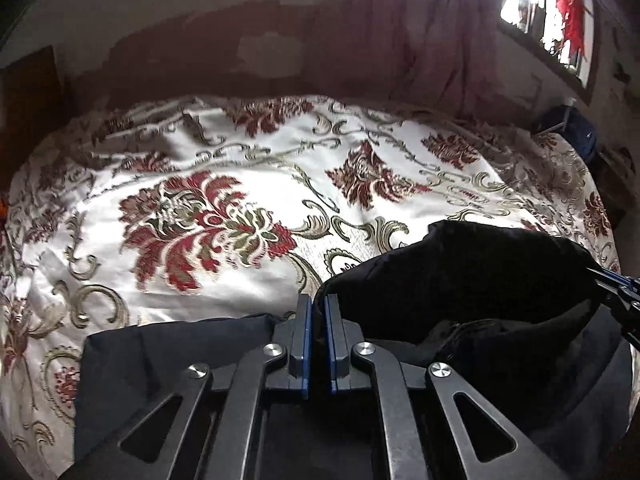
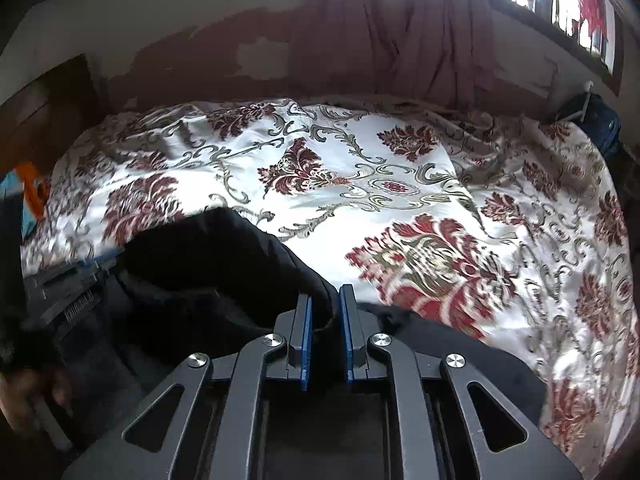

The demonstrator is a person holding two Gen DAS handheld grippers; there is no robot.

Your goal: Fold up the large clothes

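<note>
A large black garment [image 1: 472, 280] hangs between my two grippers above a bed. My left gripper [image 1: 319, 304] is shut on one edge of it; a dark blue-grey part of it [image 1: 160, 360] drapes below to the left. My right gripper [image 2: 325, 296] is shut on another edge of the same garment [image 2: 208, 272], which sags to its left. The right gripper's tip shows at the right edge of the left wrist view [image 1: 616, 284], and the left gripper shows at the left of the right wrist view [image 2: 72, 280].
The bed carries a white cover with red and olive floral print [image 1: 240, 184], also in the right wrist view [image 2: 400, 184]. A reddish wall and a mauve curtain [image 1: 432, 40] stand behind it, a window [image 1: 552, 8] at the upper right, a dark blue bag [image 1: 576, 132] beside the bed.
</note>
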